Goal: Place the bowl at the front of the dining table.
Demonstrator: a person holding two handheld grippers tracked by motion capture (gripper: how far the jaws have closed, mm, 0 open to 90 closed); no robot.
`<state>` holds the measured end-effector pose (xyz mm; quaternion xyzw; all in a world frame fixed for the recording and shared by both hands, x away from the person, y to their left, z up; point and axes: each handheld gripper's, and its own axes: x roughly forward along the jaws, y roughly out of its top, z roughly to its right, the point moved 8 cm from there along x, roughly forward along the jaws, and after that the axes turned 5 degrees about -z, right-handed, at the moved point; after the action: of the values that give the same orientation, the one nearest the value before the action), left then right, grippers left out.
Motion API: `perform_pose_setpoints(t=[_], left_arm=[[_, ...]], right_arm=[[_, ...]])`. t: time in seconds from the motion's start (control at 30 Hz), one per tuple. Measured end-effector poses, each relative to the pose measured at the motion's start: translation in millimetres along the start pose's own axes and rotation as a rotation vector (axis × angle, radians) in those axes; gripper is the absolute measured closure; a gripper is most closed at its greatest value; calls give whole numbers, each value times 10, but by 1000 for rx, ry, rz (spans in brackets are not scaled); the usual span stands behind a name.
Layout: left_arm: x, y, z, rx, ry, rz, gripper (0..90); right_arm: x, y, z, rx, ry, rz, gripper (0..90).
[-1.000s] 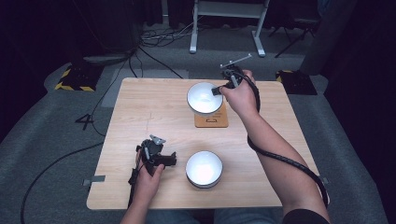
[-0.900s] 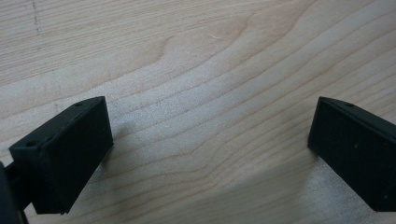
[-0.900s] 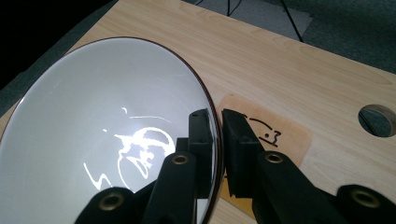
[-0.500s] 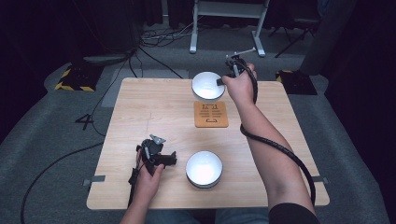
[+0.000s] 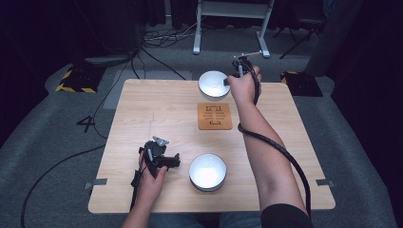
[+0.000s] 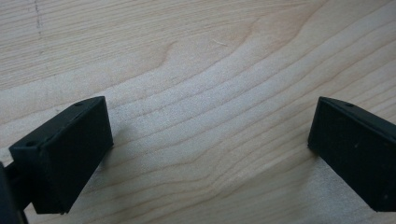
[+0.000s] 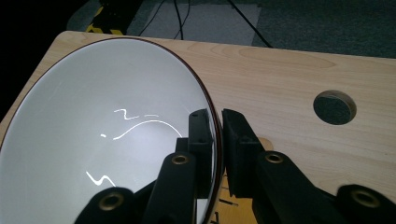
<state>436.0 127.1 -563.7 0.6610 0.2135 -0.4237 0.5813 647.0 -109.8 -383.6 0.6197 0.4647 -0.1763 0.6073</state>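
My right claw (image 7: 217,154) is clamped on the rim of the white bowl (image 5: 214,84) at the far table (image 5: 142,104) edge, not yet released, while my left claw (image 6: 210,154) rests apart.

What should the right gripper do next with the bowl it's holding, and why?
Probably ease the bowl down onto the far edge of the table and only then open. The right gripper is clamped on its rim, carrying it beyond the coaster, so part of it seems to overhang the edge; releasing now might drop it.
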Motion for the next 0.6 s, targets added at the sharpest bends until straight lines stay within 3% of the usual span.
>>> perform_pose_setpoints(t=[0.2,0.27,0.6], left_arm=[[-1,-1,0,1,0,0,1],[-1,0,0,1,0,0,1],[-1,0,-1,2,0,0,1]], right_arm=[[120,-40,17,28,9,-16,823],[194,-67,54,46,-12,-32,823],[414,-176,155,79,-29,-54,824]])
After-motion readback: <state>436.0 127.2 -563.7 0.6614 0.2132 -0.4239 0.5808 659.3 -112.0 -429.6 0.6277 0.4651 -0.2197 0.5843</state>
